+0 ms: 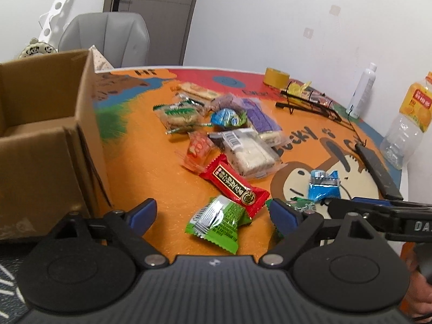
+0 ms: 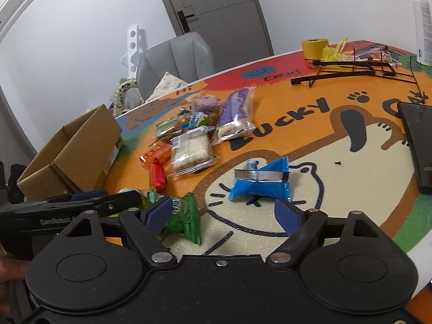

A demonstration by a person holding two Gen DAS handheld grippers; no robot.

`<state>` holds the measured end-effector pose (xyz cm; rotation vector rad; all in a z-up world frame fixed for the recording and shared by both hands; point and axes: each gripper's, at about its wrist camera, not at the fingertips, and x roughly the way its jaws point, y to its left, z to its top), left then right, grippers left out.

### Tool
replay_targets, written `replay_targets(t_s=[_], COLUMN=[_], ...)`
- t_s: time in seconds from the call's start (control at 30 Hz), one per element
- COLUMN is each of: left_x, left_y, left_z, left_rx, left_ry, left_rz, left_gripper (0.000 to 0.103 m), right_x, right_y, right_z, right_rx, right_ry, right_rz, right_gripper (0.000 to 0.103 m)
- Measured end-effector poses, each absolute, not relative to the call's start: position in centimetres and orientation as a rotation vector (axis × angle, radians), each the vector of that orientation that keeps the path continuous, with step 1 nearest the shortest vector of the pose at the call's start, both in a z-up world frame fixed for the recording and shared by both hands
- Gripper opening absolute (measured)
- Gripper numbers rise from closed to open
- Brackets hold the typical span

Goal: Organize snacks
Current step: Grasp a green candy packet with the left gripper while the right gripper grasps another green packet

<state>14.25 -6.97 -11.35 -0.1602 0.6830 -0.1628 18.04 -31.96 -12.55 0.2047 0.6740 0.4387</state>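
At lower centre of the left wrist view, one green packet [image 1: 216, 222] lies between the wide-open left gripper [image 1: 213, 216]; one red packet [image 1: 235, 186] behind it runs from upper left to lower right. The right gripper [image 2: 224, 212], also wide open and empty, faces one blue packet [image 2: 259, 185]. One cardboard box [image 1: 40, 124] stands at left.

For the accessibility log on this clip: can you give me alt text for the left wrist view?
The open left gripper hovers just above a green snack packet on a colourful orange table, with a red packet and a heap of mixed wrapped snacks beyond. An open cardboard box stands at left; the right gripper reaches in near a blue packet.
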Motion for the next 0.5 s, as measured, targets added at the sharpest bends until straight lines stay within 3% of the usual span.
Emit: replay_targets(t_s=[0.13,0.2,0.27,0.37,0.5], left_x=[14.8,14.7,14.5,14.3,13.8], left_y=[-7.6,-8.0,-8.0,-7.1,-6.5], left_z=[-12.0,-12.1,-12.0,-12.0,-11.8], left_rx=[-0.142,-0.112,-0.105,-0.164,-0.180], left_ry=[0.680,0.667,0.661,0.668,0.668], left_rz=[-0.170,-0.162,-0.154,-0.183,-0.182], left_gripper=[0.083,0.072,0.048,0.033,0.032], right_x=[18.4,18.5,18.7,18.8,18.9], right_y=[-32.3,-32.2,-32.0,-31.5,-30.5], right_z=[-12.9,-13.1,-13.3,-13.5,-13.4], right_rx=[0.212,0.208,0.208,0.200,0.174], right_ry=[0.676,0.679,0.682,0.684,0.678], right_rz=[0.431,0.432,0.443,0.456,0.461], right_gripper=[0.084,0.084,0.084,0.084,0.084])
